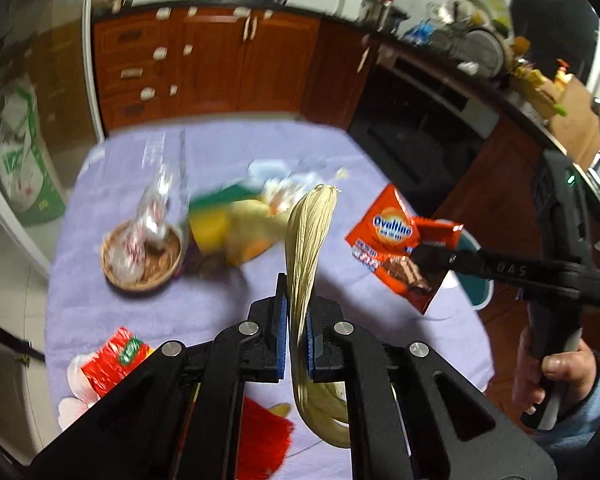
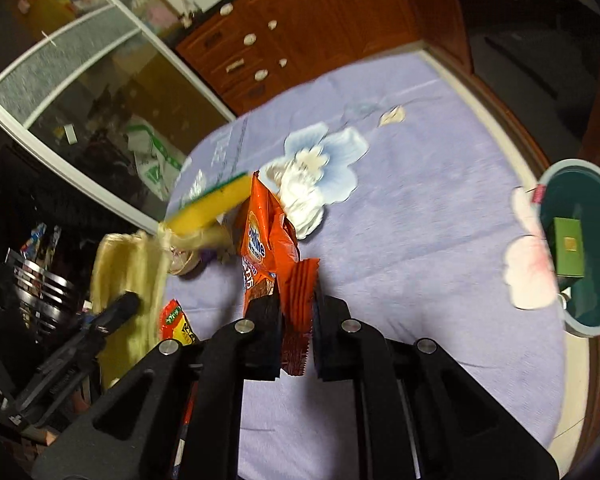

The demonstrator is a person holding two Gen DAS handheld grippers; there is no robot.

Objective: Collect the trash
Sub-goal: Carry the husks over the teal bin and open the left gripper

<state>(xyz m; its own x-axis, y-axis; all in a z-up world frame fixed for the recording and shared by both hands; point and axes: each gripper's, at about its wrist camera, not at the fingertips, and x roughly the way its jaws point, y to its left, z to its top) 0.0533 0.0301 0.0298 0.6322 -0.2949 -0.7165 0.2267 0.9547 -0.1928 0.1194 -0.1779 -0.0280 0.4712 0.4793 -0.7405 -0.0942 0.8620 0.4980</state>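
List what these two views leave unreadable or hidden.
- Basket contents, left wrist view: motion blur; only crinkled clear wrap shows.
- Bin bottom, right wrist view: frame edge and its own wall cut it; one green box visible.
- Ovaltine wrapper lower print, right wrist view: right gripper covers it.
- Husk lower end, left wrist view: behind left gripper.
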